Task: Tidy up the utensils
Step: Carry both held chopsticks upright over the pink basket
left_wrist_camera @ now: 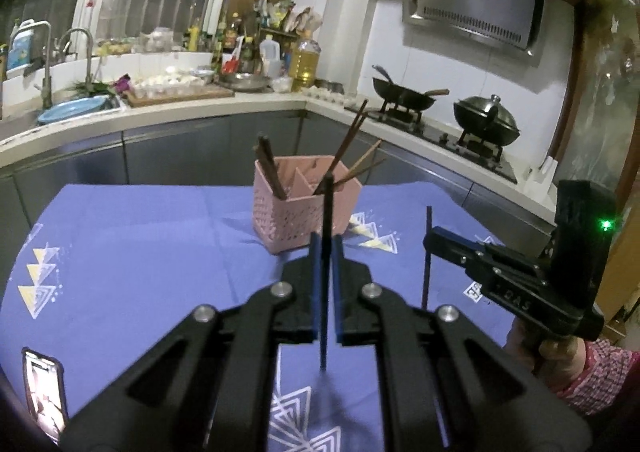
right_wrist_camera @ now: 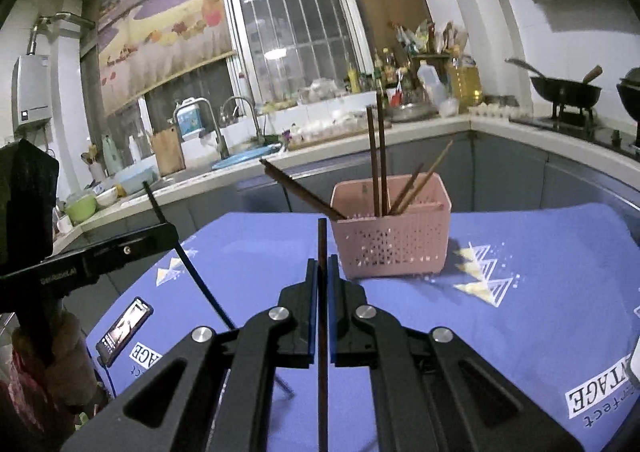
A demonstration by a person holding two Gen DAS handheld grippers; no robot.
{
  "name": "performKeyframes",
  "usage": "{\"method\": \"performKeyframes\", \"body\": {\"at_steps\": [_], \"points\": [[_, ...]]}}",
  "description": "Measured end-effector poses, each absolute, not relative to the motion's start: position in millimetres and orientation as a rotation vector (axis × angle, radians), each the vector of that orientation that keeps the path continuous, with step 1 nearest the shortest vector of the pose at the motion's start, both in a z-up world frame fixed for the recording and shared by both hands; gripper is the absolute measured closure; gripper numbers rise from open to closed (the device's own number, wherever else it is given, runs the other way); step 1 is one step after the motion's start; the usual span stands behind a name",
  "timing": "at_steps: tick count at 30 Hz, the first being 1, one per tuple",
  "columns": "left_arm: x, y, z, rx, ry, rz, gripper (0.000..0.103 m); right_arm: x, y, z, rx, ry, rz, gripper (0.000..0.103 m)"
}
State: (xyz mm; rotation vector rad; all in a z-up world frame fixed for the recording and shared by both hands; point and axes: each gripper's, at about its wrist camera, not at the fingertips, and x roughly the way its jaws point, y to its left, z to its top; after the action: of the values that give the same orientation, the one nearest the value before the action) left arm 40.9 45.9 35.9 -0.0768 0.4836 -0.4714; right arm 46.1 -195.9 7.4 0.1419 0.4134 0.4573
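A pink slotted basket (left_wrist_camera: 296, 211) (right_wrist_camera: 392, 244) stands on the blue tablecloth (left_wrist_camera: 140, 244) with several brown chopsticks (right_wrist_camera: 378, 155) leaning in its compartments. My left gripper (left_wrist_camera: 326, 242) is shut on a black chopstick (left_wrist_camera: 326, 312) that stands upright between the blue pads, just in front of the basket. In the right wrist view the left gripper (right_wrist_camera: 172, 231) appears at the left, its chopstick (right_wrist_camera: 200, 284) slanting. My right gripper (right_wrist_camera: 322, 266) is shut on a dark brown chopstick (right_wrist_camera: 322, 352), also upright. It shows at the right of the left wrist view (left_wrist_camera: 430, 239), to the right of the basket.
A phone (right_wrist_camera: 124, 326) (left_wrist_camera: 44, 392) lies on the cloth at the near left. Behind the table runs a kitchen counter with a sink (left_wrist_camera: 80, 107), bottles and a stove with two woks (left_wrist_camera: 404, 95). A person's hand and patterned sleeve (left_wrist_camera: 592, 372) hold the right gripper.
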Motion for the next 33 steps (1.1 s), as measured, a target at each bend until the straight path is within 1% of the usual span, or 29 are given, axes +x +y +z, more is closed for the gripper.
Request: {"method": "performKeyframes", "body": {"at_steps": [16, 33], "points": [[33, 39, 30, -0.059, 0.491, -0.463, 0.098, 41, -195, 12, 0.129, 0.395, 0.455, 0.098], [49, 49, 22, -0.090, 0.530, -0.439, 0.098, 39, -207, 18, 0.178, 0.389, 0.449, 0.098]]}}
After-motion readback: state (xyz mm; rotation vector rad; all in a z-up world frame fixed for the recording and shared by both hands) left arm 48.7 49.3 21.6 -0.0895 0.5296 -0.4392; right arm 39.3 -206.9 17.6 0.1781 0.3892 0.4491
